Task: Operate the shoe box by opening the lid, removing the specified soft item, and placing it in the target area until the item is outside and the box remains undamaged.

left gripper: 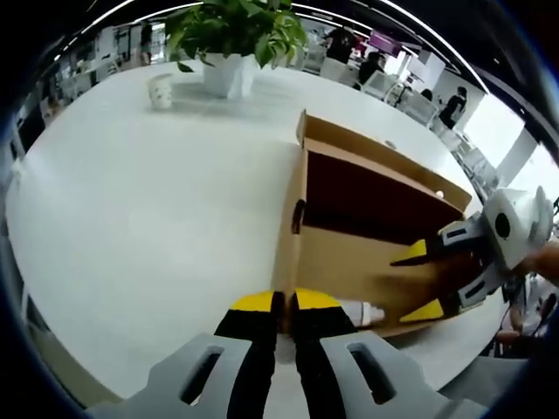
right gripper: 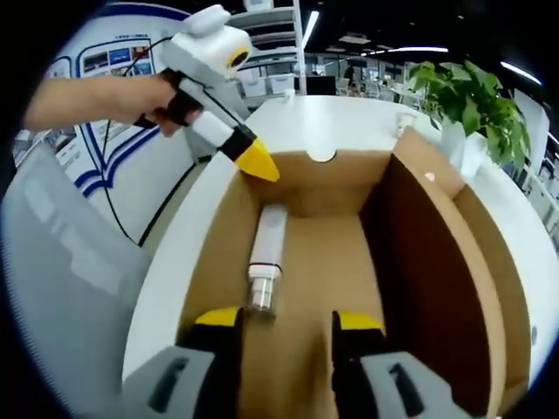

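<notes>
The shoe box (right gripper: 306,262) lies open on the white table (left gripper: 131,218), its lid (right gripper: 437,262) standing up along one long side, and a white tube with a clear cap (right gripper: 265,253) rests on the box's bare cardboard floor, close to the wall opposite the lid. My right gripper (right gripper: 288,319) reaches into the box from the near end, its 2 yellow-tipped jaws spread apart, the tube's cap just ahead of the left jaw, nothing between them. My left gripper (left gripper: 284,304) sits at the box's far end wall, its 2 jaws closed on that cardboard edge. Beyond the box stand a potted plant (left gripper: 231,39) and a small white cup (left gripper: 161,90).
</notes>
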